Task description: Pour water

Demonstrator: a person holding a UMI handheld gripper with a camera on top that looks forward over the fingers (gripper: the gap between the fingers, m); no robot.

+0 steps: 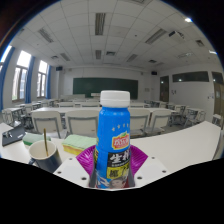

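Bottle first: the tall blue plastic bottle with the white screw cap and printed label (114,135) stands upright right between your gripper (112,163) fingers, its long axis vertical, its base hidden low between them. The purple pads (87,157) sit against the bottle's lower body on either side, with no gap you can make out, so the fingers look closed partway onto it and holding it; whether it is lifted or resting on the white tabletop (180,145) you cannot tell.

Your target lies off to the left of the fingers and a little ahead: a dark round cup with a pale rim (43,154), standing upright on the same tabletop, near the bottle but not touching it. Its inside looks dark; whether it has any liquid in it cannot be judged. A flat green-and-yellow item (73,145) lies between cup and bottle.

The white cap appears to be on, so expect that pouring will need it off, then a leftward tilt toward the cup.
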